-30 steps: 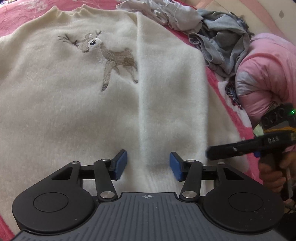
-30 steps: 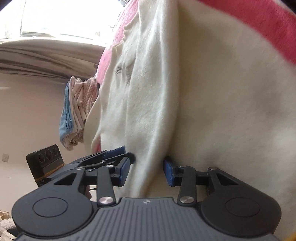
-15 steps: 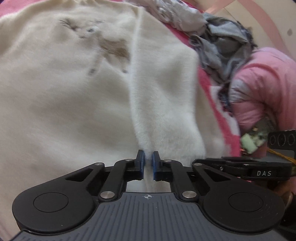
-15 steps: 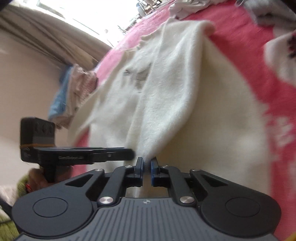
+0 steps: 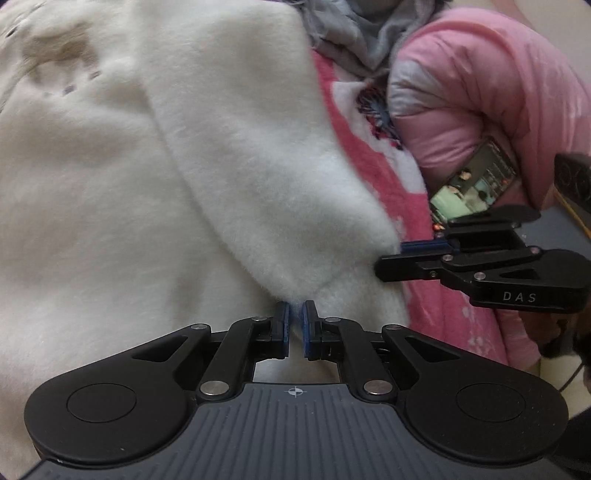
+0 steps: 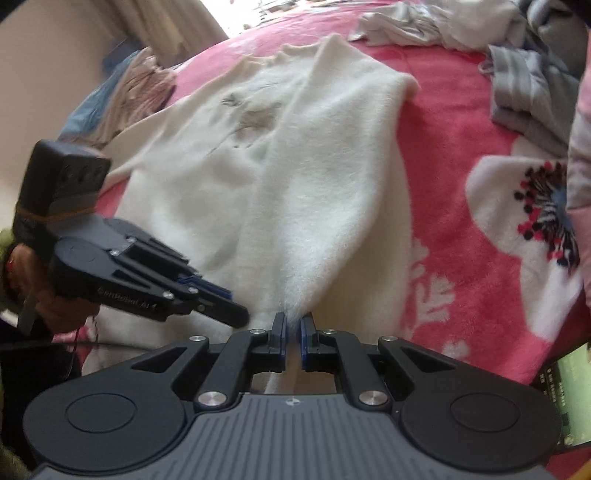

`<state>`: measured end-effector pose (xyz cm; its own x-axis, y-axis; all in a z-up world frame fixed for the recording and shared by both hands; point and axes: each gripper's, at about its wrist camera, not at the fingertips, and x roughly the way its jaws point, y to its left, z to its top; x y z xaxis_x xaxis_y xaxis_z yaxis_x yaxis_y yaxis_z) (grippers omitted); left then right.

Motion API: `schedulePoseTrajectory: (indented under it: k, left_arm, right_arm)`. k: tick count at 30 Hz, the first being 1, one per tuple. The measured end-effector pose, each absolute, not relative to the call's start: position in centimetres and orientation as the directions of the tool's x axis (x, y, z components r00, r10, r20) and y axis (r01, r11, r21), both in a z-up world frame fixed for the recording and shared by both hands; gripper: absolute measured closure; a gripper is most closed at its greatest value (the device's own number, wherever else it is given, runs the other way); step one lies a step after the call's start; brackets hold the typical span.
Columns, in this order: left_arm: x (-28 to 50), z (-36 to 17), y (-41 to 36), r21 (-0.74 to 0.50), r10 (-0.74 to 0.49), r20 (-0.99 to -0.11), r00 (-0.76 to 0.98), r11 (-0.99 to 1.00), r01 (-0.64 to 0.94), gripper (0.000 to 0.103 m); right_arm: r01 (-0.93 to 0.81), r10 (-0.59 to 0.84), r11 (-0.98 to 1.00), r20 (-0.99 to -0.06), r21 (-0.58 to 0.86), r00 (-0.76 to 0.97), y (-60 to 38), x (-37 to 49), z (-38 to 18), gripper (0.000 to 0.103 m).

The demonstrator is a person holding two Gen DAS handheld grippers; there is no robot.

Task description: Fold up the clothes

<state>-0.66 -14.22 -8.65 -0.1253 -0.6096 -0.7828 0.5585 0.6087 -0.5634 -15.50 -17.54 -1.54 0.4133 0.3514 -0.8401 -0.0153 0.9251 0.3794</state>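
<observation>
Pink blanket [image 6: 461, 122]; sweater [image 6: 325, 177] seemingly between fingers [image 6: 279, 332].

A home bedroom: a bed under a pink flowered blanket [image 6: 461, 155], loose grey clothes [image 6: 524, 85] at upper right, curtains [image 6: 177, 26] by a bright window upper left.

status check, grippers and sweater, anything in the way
Left gripper and right gripper both shut on cream sweater hem. Sweater on pink blanket. Grey clothes off to the side, not in the way.

One cream sweater [image 6: 325, 177], two grippers — left [image 5: 294, 325], right [image 6: 291, 332] — one phone [image 5: 472, 188], perhaps two clothes heaps [image 6: 528, 92].
</observation>
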Motion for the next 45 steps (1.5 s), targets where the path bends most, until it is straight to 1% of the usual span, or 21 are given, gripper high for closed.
schedulePoseTrajectory:
  k: [3,6,9,11,12,13,14,15,16,18,19,20,24,27,31,34,37,40,42,43,45]
  left_arm:
    - [-1.3,-8.6,-14.5,-0.575,-0.612,-0.776,-0.150,0.590,0.567,0.099]
    - [-1.7,-9.6,-14.9,-0.562,-0.594,-0.788,-0.162,0.589,0.581,0.099]
    - [-1.7,-10.1,-15.2,-0.554,-0.589,-0.791,-0.166,0.573,0.603,0.098]
    - [-1.6,-9.9,-14.8,-0.558,-0.593,-0.786,-0.175,0.558,0.614,0.096]
    - [-1.4,-9.8,-14.5,-0.561,-0.594,-0.784,-0.181,0.551,0.618,0.093]
    - [-1.1,-9.6,-14.2,-0.564,-0.594,-0.782,-0.190,0.544,0.621,0.090]
    - [-0.8,-9.4,-13.9,-0.568,-0.593,-0.780,-0.200,0.537,0.624,0.086]
    - [-0.4,-9.1,-13.6,-0.572,-0.593,-0.778,-0.209,0.529,0.626,0.082]
    - [-0.1,-8.8,-13.1,-0.564,-0.597,-0.778,-0.197,0.526,0.636,0.079]
    - [1.4,-7.9,-11.6,-0.541,-0.620,-0.773,-0.136,0.531,0.652,0.069]
    - [2.4,-7.4,-10.9,-0.530,-0.632,-0.769,-0.099,0.543,0.651,0.067]
    - [3.6,-7.1,-10.5,-0.512,-0.634,-0.772,-0.049,0.574,0.639,0.064]
    - [9.4,-6.8,-10.2,-0.445,-0.619,-0.770,0.155,0.695,0.564,0.062]
    - [13.8,-6.7,-11.2,-0.407,-0.592,-0.758,0.276,0.759,0.508,0.061]
    - [20.2,-7.6,-12.0,-0.413,-0.566,-0.743,0.357,0.808,0.420,0.061]
    - [24.0,-8.1,-13.4,-0.467,-0.583,-0.725,0.368,0.808,0.359,0.060]
    - [27.3,-8.7,-15.0,-0.522,-0.619,-0.707,0.343,0.783,0.338,0.060]
    - [29.5,-9.4,-16.2,-0.531,-0.601,-0.711,0.365,0.799,0.282,0.062]
    - [30.0,-9.6,-15.9,-0.562,-0.607,-0.689,0.396,0.792,0.238,0.087]
    - [29.9,-9.4,-15.1,-0.600,-0.637,-0.654,0.409,0.766,0.233,0.087]
    - [29.3,-9.2,-13.0,-0.689,-0.708,-0.546,0.448,0.683,0.240,0.089]
  right_arm:
    - [-0.042,0.337,0.937,-0.862,0.347,0.379,-17.6,-15.9,-2.5,0.096]
    - [-0.017,0.308,0.947,-0.889,0.321,0.339,-18.0,-15.8,-4.7,0.095]
    - [0.010,0.335,0.934,-0.883,0.358,0.328,-18.6,-15.8,-5.0,0.090]
    - [0.017,0.335,0.932,-0.880,0.362,0.335,-19.1,-15.8,-4.3,0.078]
    - [0.017,0.330,0.934,-0.879,0.357,0.344,-19.4,-15.8,-3.6,0.074]
    - [0.017,0.324,0.936,-0.878,0.352,0.352,-19.8,-15.7,-2.9,0.067]
    - [0.017,0.319,0.937,-0.877,0.348,0.360,-20.1,-15.7,-2.2,0.063]
    - [0.023,0.317,0.936,-0.871,0.350,0.375,-20.5,-15.6,-1.6,0.063]
    - [0.052,0.327,0.923,-0.849,0.381,0.414,-21.3,-15.3,-1.0,0.060]
    - [0.120,0.341,0.883,-0.796,0.453,0.500,-22.8,-14.4,-0.5,0.057]
    - [0.164,0.332,0.858,-0.769,0.487,0.546,-23.6,-13.8,-0.7,0.053]
    - [0.204,0.318,0.834,-0.749,0.513,0.582,-24.1,-13.2,-1.1,0.052]
    - [0.340,0.263,0.728,-0.702,0.595,0.662,-26.0,-10.4,-4.5,0.052]
    - [0.392,0.245,0.644,-0.662,0.657,0.708,-27.3,-9.1,-6.4,0.052]
    - [0.414,0.250,0.564,-0.625,0.715,0.739,-28.8,-8.2,-8.0,0.052]
    - [0.423,0.269,0.539,-0.625,0.728,0.733,-29.3,-7.7,-8.9,0.052]
    - [0.423,0.280,0.536,-0.626,0.731,0.728,-29.4,-7.6,-9.4,0.052]
    - [0.421,0.280,0.528,-0.619,0.738,0.734,-29.4,-7.6,-9.6,0.052]
    - [0.408,0.278,0.523,-0.602,0.748,0.748,-29.4,-7.6,-9.5,0.051]
    - [0.399,0.278,0.522,-0.592,0.754,0.756,-29.4,-7.6,-9.4,0.051]
    - [0.383,0.283,0.531,-0.584,0.756,0.761,-29.4,-7.4,-9.5,0.051]
